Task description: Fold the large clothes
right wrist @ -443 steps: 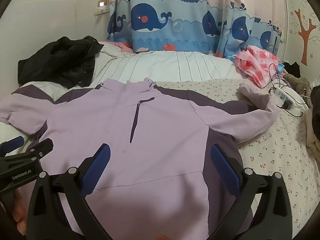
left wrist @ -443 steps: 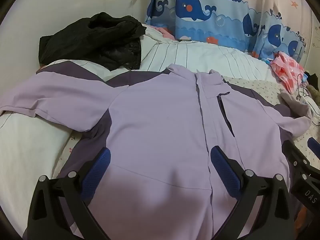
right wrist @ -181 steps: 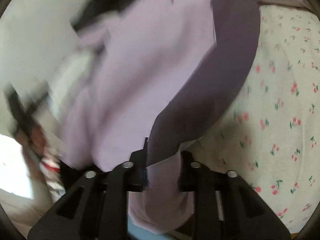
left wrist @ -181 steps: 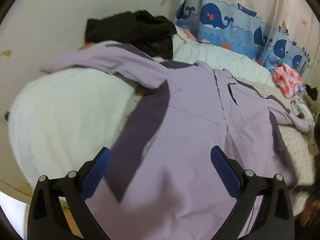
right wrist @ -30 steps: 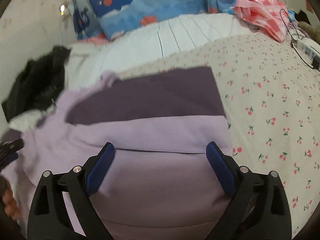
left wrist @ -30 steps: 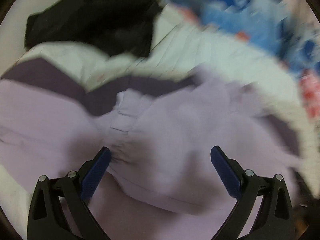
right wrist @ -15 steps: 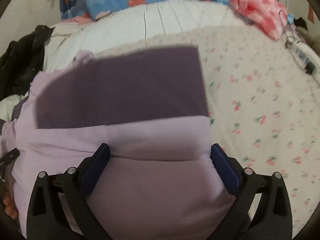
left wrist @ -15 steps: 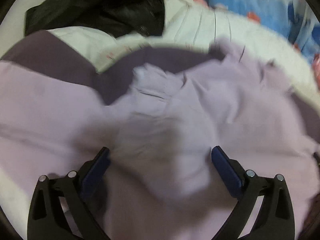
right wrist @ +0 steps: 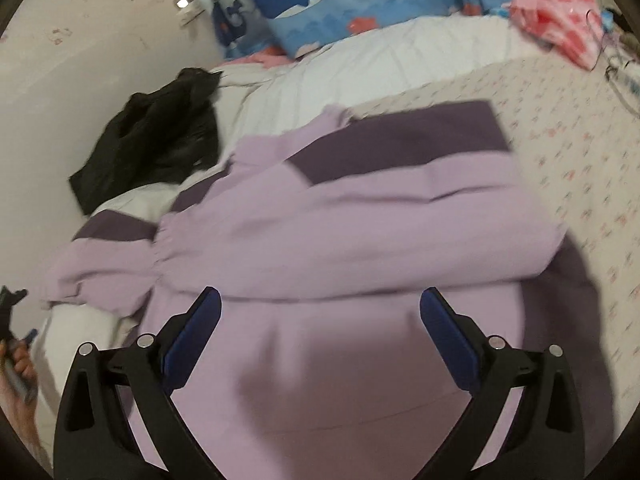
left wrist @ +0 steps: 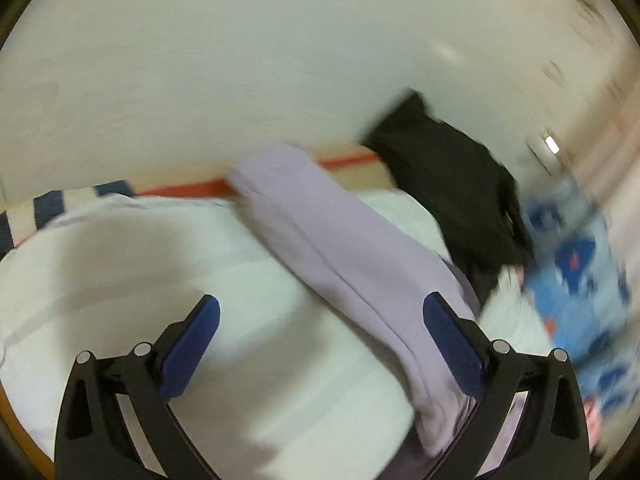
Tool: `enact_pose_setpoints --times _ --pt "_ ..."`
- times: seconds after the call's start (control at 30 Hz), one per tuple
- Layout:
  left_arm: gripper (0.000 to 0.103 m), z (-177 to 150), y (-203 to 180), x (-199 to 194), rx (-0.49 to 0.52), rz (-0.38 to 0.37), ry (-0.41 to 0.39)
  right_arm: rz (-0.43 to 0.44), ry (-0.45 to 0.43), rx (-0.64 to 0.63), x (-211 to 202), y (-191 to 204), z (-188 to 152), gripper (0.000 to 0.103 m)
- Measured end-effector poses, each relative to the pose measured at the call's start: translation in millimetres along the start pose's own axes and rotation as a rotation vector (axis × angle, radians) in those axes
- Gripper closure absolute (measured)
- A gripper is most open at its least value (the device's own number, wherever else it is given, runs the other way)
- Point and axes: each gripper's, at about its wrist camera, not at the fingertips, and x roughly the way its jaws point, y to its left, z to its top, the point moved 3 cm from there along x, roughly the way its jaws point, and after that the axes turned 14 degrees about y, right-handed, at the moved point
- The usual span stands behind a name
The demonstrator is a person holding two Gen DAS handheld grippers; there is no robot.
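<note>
On the bed: lilac jacket [right wrist: 360,232], right sleeve folded across its chest, left sleeve [left wrist: 344,248] stretched toward the wall-side edge.
Left gripper [left wrist: 320,340]: jaws wide, empty.
Right gripper [right wrist: 320,328]: jaws just opened wide, nothing between.

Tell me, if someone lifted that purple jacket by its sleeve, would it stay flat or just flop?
Probably flop: the purple jacket already lies in soft folds, its gathered cuff rumpled. It looks puffy and thick, so likely bulky rather than heavy. Its sleeve drapes limply over the white bedding, so it should sag and trail.
</note>
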Motion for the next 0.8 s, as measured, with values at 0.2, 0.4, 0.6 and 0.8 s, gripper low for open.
enact_pose_setpoints --times 0.2,0.4,0.6,0.8 --pt "0.006 45 11 30 -0.086 0.025 0.006 -0.002 0.042 -0.019 18 5 1 0.007" --pt "0.006 54 20 52 -0.213 0.096 0.009 0.021 0.046 0.042 23 -9 8 0.007" --pt "0.032 62 14 64 -0.246 -0.006 0.032 0.056 0.042 0.040 21 -5 9 0.007" --pt "0.075 48 -10 46 -0.210 -0.165 0.023 0.059 0.000 0.018 8 6 13 0.007"
